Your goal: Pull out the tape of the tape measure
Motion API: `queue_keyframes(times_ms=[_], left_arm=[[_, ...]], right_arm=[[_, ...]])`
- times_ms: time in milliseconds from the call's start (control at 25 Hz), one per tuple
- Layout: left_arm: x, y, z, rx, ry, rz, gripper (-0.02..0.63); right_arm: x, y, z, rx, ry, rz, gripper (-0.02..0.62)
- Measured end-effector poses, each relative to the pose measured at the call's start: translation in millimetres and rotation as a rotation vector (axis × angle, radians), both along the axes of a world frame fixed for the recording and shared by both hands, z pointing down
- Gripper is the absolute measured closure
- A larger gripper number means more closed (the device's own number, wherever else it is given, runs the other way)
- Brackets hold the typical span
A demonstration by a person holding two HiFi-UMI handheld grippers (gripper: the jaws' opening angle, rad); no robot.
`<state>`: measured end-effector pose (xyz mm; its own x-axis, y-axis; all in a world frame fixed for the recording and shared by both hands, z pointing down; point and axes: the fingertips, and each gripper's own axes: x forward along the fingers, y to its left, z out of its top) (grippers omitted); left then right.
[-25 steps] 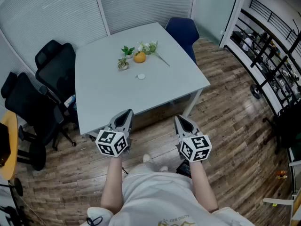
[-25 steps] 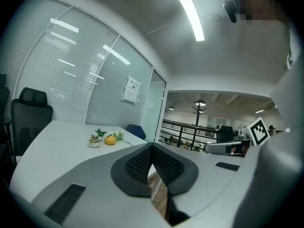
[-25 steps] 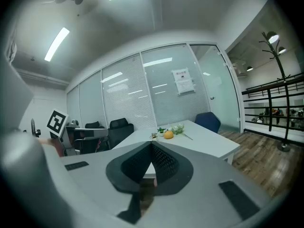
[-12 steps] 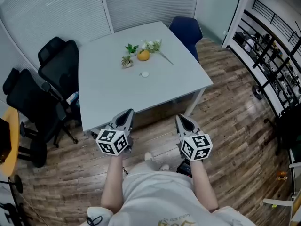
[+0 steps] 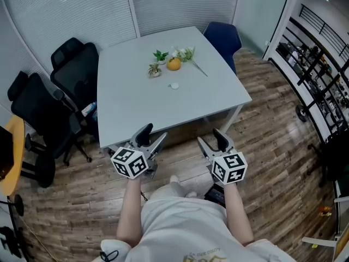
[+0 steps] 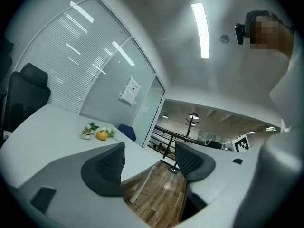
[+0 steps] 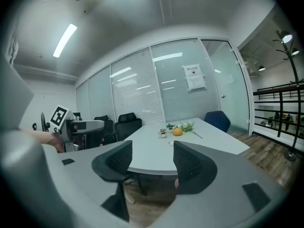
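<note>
A small white round object point(image 5: 174, 85), perhaps the tape measure, lies near the middle of the white table point(image 5: 131, 108); it shows small in the right gripper view point(image 7: 171, 143). Both grippers hover off the table's near edge, far from that object. My left gripper point(image 5: 154, 134) point(image 6: 149, 151) is open, its jaws have just been opening, and nothing is between them. My right gripper point(image 5: 211, 138) point(image 7: 152, 148) is likewise open after just opening, with only the table and floor seen through the gap.
An orange fruit point(image 5: 173, 64), a small potted plant point(image 5: 155, 70) and a flower sprig point(image 5: 188, 55) sit at the table's far side. Black office chairs point(image 5: 71, 75) stand left, a blue chair point(image 5: 222, 36) behind. Metal racks point(image 5: 322, 75) line the right. Wooden floor lies below.
Both grippers' jaws went from shut to spread open. The hands stayed near the table's front edge, and the head view shifted slightly.
</note>
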<state>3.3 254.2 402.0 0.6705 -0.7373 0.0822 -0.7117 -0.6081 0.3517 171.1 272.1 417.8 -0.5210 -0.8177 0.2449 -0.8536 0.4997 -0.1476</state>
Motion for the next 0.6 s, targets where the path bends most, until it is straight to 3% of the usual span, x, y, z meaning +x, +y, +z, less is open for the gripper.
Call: queue_keyframes(times_ms=[80,200,360,520,600], left_arm=[[-7.2,-0.9,1.3,-0.015,0.021,-0.017,0.296],[-17.8,-7.3,-2.8,-0.058,0.138,-0.047,0.296],[-21.5,-18.3,3.0,-0.067,0.108,-0.046,0.298],[-26.9,-30.8,7.8,-0.118,0.233,-0.025,0.298],[-26.2,-40.6,13.8,-0.137,0.232,-0.005,0.298]], right_arm=[[-4.2,-2.1,1.4,-0.004,0.000,-0.008,0.322],[-8.8,-7.0,4.5,-0.015,0.001,-0.016,0.322],[-13.6,-19.2,10.4,-0.030,-0.005,-0.018,0.322],[-14.4,-33.5,18.7,-0.053,-0.006,-0.021,0.322],[-13.8,-44.2,24.4,-0.068,-0.008,-0.020,0.322]])
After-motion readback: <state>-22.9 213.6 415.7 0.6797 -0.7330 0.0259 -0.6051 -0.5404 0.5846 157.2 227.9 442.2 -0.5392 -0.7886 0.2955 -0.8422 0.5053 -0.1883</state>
